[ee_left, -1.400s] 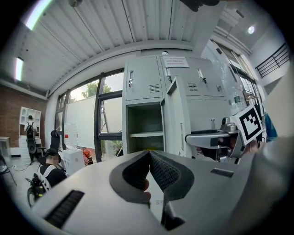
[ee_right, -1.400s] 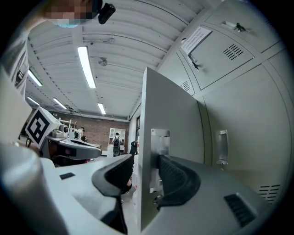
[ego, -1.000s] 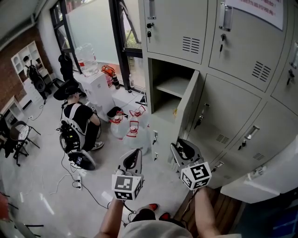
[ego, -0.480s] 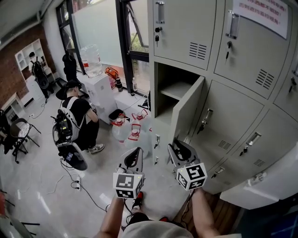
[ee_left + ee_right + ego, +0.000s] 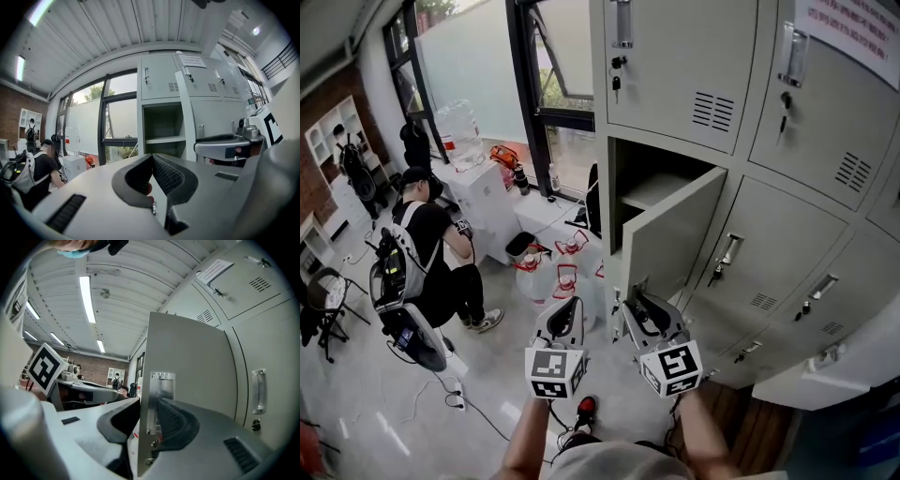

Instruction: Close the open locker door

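Note:
The grey locker door (image 5: 675, 234) stands swung out from its open compartment (image 5: 652, 183), which has one shelf inside. My right gripper (image 5: 636, 298) is at the door's lower free edge. In the right gripper view that edge (image 5: 142, 437) runs down between the jaws, which have just been closing. The right pad (image 5: 176, 423) lies along the door face below the latch plate (image 5: 161, 385), and a dark gap stays beside the left finger (image 5: 117, 423). My left gripper (image 5: 569, 305) hangs left of the door, shut and empty (image 5: 151, 158). The left gripper view shows the door (image 5: 185, 117) ahead.
A person (image 5: 417, 248) with a backpack crouches at the left. Water bottles (image 5: 548, 272) and a white cabinet (image 5: 483, 202) carrying a large jug stand below the window. Cables (image 5: 469, 403) trail over the floor. Closed lockers with handles (image 5: 727, 253) surround the open one.
Both grippers have moved forward toward the lockers. The right gripper has come up to the door's lower free edge. The door looks nearer and broader than before.

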Motion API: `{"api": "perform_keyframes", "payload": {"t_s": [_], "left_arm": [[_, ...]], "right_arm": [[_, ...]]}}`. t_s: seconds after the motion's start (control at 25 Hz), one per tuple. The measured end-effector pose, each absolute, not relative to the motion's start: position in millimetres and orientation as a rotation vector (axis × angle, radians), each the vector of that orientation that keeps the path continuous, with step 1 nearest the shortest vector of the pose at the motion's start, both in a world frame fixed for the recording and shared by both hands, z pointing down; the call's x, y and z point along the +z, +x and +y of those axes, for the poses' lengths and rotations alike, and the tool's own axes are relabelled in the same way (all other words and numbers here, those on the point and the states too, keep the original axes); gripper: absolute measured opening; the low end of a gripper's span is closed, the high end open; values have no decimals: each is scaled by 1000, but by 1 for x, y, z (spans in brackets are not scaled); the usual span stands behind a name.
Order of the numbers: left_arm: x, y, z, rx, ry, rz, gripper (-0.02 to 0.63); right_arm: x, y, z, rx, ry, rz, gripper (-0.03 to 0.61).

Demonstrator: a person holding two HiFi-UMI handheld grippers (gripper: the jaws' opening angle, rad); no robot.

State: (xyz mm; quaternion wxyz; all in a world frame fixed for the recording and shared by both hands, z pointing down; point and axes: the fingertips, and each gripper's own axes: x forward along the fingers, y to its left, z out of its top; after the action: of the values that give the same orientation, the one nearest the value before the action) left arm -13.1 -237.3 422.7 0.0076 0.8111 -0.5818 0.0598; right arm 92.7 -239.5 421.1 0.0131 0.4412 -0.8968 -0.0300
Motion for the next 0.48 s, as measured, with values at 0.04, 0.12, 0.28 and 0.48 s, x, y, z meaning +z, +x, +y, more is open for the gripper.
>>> {"api": "perform_keyframes", "payload": {"t_s": [0.04, 0.12, 0.28, 0.48], "left_arm": [[422, -17, -246, 184, 2544, -1806, 23], [422, -25, -264, 182, 2557, -1781, 23], [426, -41, -297, 191, 2575, -1730, 23], [425, -57, -331, 177, 2605, -1668, 21]], "right_arm": [[421, 87, -246, -97, 1387, -2786, 120], [420, 78, -259, -103, 1415, -2768, 118], [421, 61, -285, -100, 1468, -2723, 114], [421, 50, -321, -101, 1574, -2655, 72]]}}
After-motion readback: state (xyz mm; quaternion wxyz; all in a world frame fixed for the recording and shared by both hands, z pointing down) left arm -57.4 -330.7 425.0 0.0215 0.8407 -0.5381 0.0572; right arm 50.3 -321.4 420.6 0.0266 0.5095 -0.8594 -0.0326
